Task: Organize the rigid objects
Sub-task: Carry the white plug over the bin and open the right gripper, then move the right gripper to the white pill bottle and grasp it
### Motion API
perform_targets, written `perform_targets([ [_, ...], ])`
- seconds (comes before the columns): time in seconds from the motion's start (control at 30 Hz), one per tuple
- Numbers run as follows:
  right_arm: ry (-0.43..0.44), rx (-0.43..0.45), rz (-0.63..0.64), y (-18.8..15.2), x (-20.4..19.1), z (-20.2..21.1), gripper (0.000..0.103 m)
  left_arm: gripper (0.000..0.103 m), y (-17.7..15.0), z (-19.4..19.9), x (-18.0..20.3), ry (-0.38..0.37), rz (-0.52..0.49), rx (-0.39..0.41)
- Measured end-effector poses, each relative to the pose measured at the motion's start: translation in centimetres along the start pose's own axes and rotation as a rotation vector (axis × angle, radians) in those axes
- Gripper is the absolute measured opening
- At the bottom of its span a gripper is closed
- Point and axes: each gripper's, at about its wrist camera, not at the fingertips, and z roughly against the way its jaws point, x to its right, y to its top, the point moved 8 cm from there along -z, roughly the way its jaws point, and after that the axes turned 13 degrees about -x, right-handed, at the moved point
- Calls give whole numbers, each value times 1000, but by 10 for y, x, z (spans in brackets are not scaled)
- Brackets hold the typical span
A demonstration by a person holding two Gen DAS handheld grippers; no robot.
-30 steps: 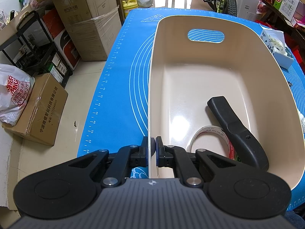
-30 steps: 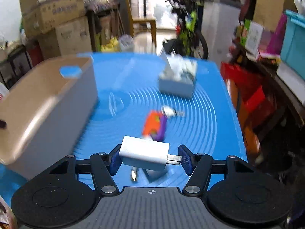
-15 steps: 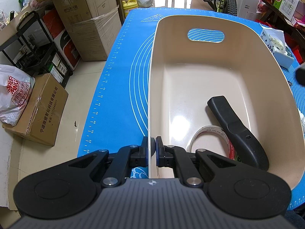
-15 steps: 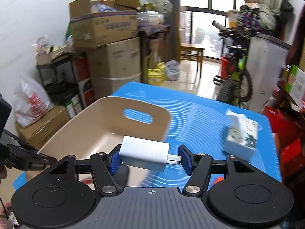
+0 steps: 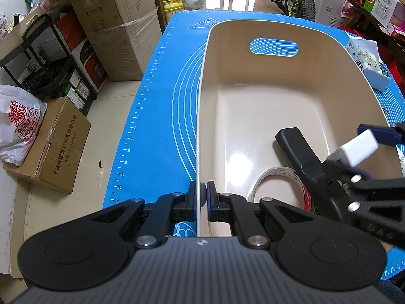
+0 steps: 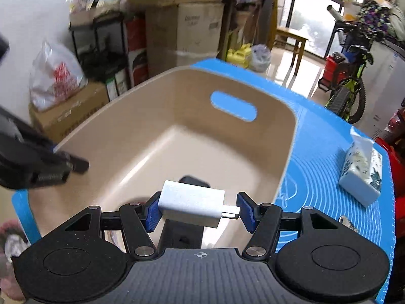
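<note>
A beige bin [image 5: 253, 116] stands on the blue mat [image 5: 162, 116]. My left gripper [image 5: 201, 200] is shut on the bin's near-left rim. Inside the bin lie a black handle-shaped object [image 5: 301, 157] and a roll of clear tape [image 5: 276, 177]. My right gripper [image 6: 197, 210] is shut on a white charger plug [image 6: 192, 206] and holds it above the bin's near end; it also shows in the left wrist view [image 5: 359, 148]. The bin [image 6: 177, 136] fills the right wrist view, with the black object [image 6: 195, 181] under the charger.
A white tissue box [image 6: 362, 167] sits on the mat right of the bin, also in the left wrist view [image 5: 367, 63]. A small metal item [image 6: 346, 221] lies on the mat near the right gripper. Cardboard boxes [image 5: 48, 149] and a shelf stand on the floor left of the table.
My right gripper has carried the charger from over the mat to above the bin's near end and has entered the left wrist view. The left gripper has stayed clamped on the rim.
</note>
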Motion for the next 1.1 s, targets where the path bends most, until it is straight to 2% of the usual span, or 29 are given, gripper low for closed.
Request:
perform_targets([
  [0.27,-49,-40,90,-9,-21,-12,65,8,0,0,0,0,0,0],
  [0.4,-40,-39,84,-8,-20,-10,66,8,0,0,0,0,1,0],
  [0.47,-29,-31,63,-6,-17,-8,69,8,0,0,0,0,1,0],
  [0.6,-14,18,26,-5,-9,3,76,8,0,0,0,0,0,0],
  [0.77,-22,81,-3,-3,3,21,78,8,0,0,0,0,0,0],
  [1.1,-52,197,-163,-20,71,61,81,8,0,0,1,0,-4,-2],
])
